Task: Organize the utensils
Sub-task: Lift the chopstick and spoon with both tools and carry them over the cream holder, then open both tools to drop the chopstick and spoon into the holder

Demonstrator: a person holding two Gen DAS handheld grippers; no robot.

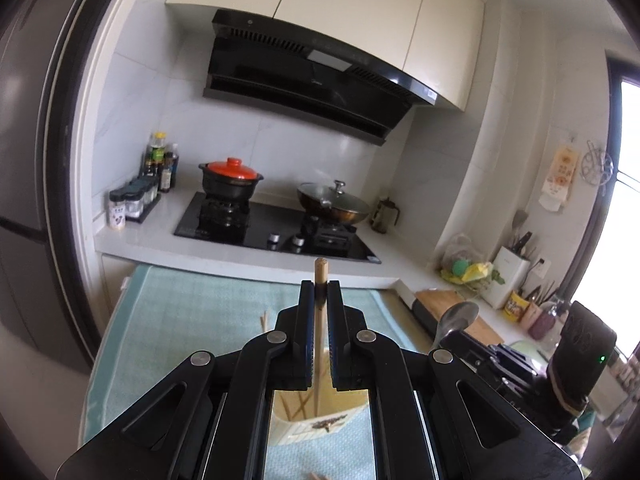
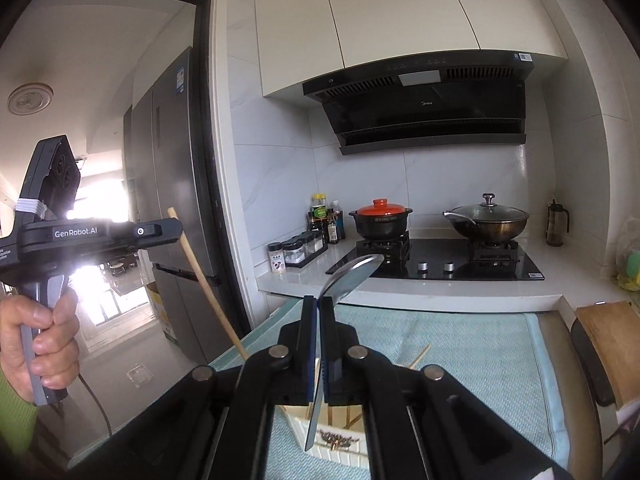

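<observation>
Left hand-held gripper [image 1: 320, 292]: clamped on upright wooden chopstick [image 1: 320, 320].
Right hand-held gripper [image 2: 319, 308]: clamped on metal spoon [image 2: 350, 276] handle.
Below both: cream utensil holder [image 2: 340, 446] on teal mat [image 2: 480, 356].

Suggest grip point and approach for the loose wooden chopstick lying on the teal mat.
Take the loose wooden chopstick near its exposed upper end, coming straight down from above, jaws set across its thin shaft. It lies flat on the teal mat beside the cream utensil holder; its lower part is hidden behind the right gripper.
</observation>
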